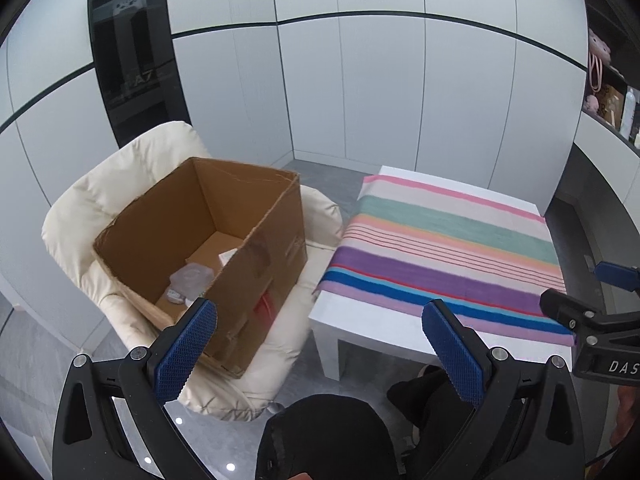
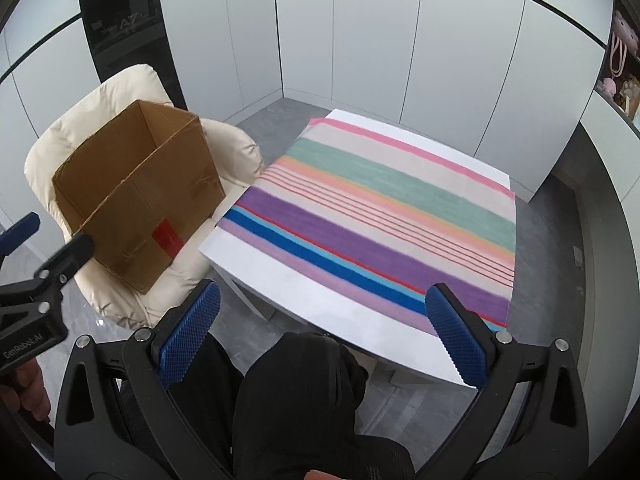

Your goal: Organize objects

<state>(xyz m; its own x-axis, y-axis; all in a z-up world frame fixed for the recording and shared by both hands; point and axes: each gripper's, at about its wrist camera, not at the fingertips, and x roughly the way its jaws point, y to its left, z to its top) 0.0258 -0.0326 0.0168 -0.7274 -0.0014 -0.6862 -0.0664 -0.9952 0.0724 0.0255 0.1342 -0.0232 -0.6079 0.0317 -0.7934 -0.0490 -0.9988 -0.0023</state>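
An open cardboard box (image 1: 224,248) (image 2: 140,196) stands on a cream padded chair (image 1: 92,200) (image 2: 100,108) left of the table. Inside it lie a clear plastic item (image 1: 191,278) and a small white piece (image 1: 229,256). A striped cloth (image 1: 444,248) (image 2: 384,208) covers the white table (image 1: 360,320) (image 2: 360,328) and nothing lies on it. My left gripper (image 1: 320,352) is open and empty, held above the gap between box and table. My right gripper (image 2: 322,336) is open and empty over the table's near edge.
White cabinet walls surround the corner. A shelf with pink toys (image 1: 600,60) (image 2: 622,40) is at the far right. A person's dark-clad knees (image 1: 328,432) (image 2: 300,392) are under the grippers. A dark glass panel (image 1: 128,60) stands behind the chair.
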